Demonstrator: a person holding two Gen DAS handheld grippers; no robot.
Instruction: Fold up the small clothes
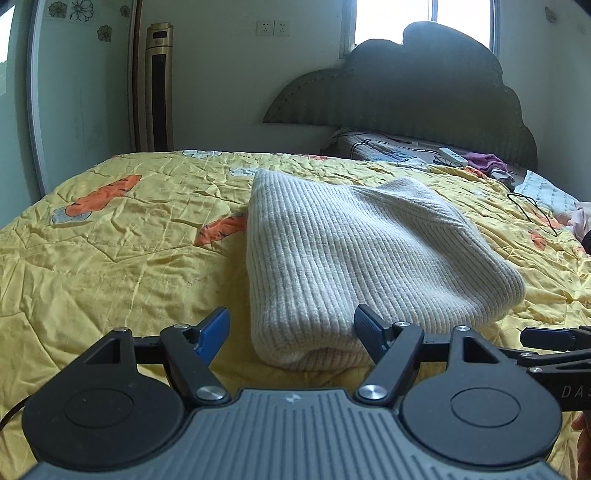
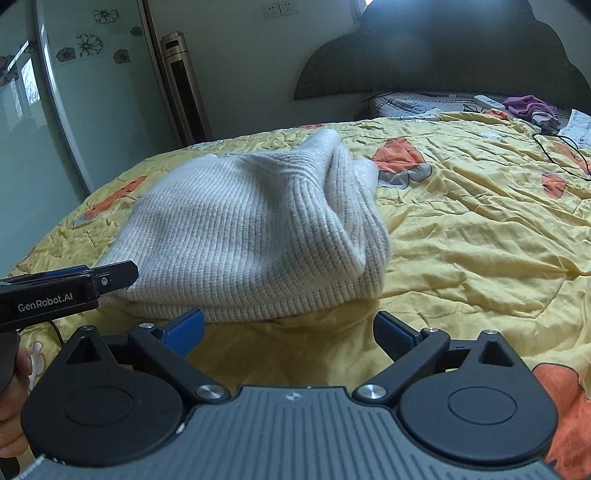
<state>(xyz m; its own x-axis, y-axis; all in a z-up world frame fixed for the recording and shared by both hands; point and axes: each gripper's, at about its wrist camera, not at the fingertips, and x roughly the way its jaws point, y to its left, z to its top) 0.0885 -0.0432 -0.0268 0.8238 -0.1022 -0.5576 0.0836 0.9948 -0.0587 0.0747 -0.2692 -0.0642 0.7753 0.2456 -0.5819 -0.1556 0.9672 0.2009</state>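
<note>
Left wrist view: spread left gripper (image 1: 291,328) straddles folded sweater (image 1: 354,251); right gripper (image 2: 290,330) spread nearby.

**Cream Knit on a Yellow Quilt**

A cream-white ribbed sweater (image 1: 354,254) lies on a yellow quilt (image 1: 110,266) printed with orange and pale-blue motifs. Blue pads (image 1: 212,332) line the black gripper fingers. A purple cloth (image 2: 528,105) sits near the dark grey headboard (image 1: 424,92).

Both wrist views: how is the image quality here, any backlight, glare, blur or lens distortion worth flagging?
Left wrist view: the window blows out white and leaves the headboard a dark silhouette; fisheye bends the wardrobe door edge. Right wrist view: the headboard is murky, the white sweater slightly soft at its far end, the yellow quilt evenly lit without glare.
</note>
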